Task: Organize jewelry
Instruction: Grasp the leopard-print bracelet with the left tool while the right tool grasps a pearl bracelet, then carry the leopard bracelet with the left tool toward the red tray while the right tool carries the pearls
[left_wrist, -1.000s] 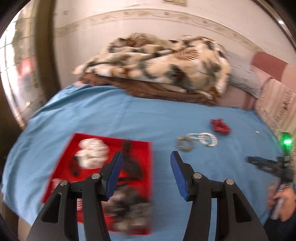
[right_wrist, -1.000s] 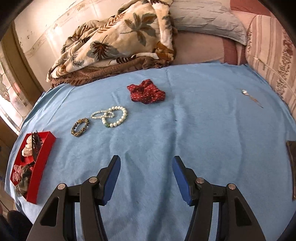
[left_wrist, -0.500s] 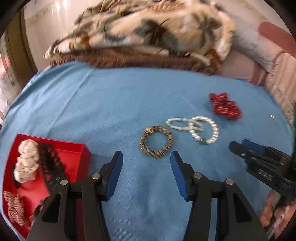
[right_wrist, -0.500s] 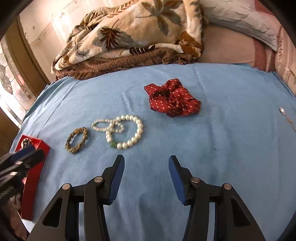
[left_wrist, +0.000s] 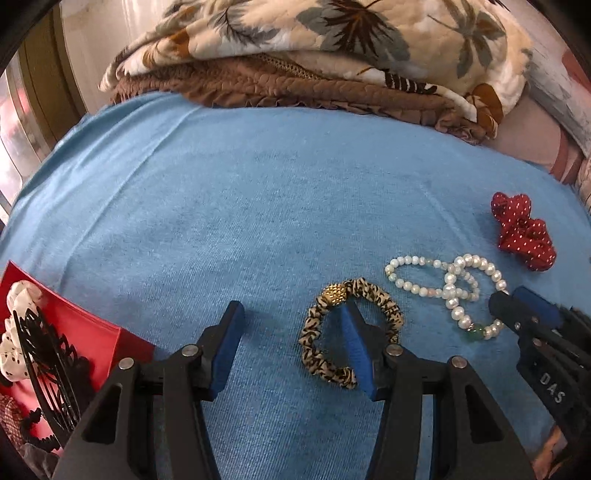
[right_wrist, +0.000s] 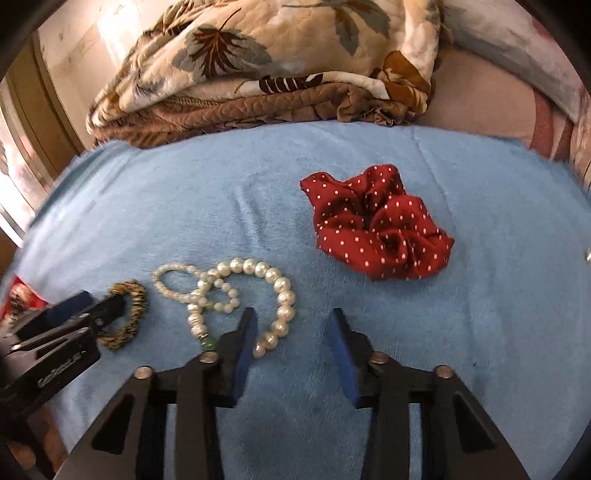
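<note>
A leopard-print bracelet (left_wrist: 317, 325) with a gold bead lies on the blue bedsheet (left_wrist: 258, 206). My left gripper (left_wrist: 291, 332) is open; its right finger sits inside the bracelet's ring and its left finger is outside. Two linked pearl bracelets (left_wrist: 448, 284) lie just right of it. A red dotted scrunchie (left_wrist: 522, 232) lies farther right. In the right wrist view my right gripper (right_wrist: 291, 339) is open, with its left finger by the large pearl bracelet (right_wrist: 280, 291). The scrunchie (right_wrist: 376, 225) lies beyond it. The red tray (left_wrist: 99, 339) sits at lower left.
The tray holds a white scrunchie (left_wrist: 14, 332), a black hair clip (left_wrist: 48, 365) and other hair pieces. A folded leaf-print quilt (left_wrist: 314, 48) lies along the back of the bed. Pillows (right_wrist: 517, 48) stand at the back right.
Both grippers moved forward and down toward the jewelry. My left gripper left the red tray and now straddles one side of the leopard bracelet. My right gripper reached the pearls.
</note>
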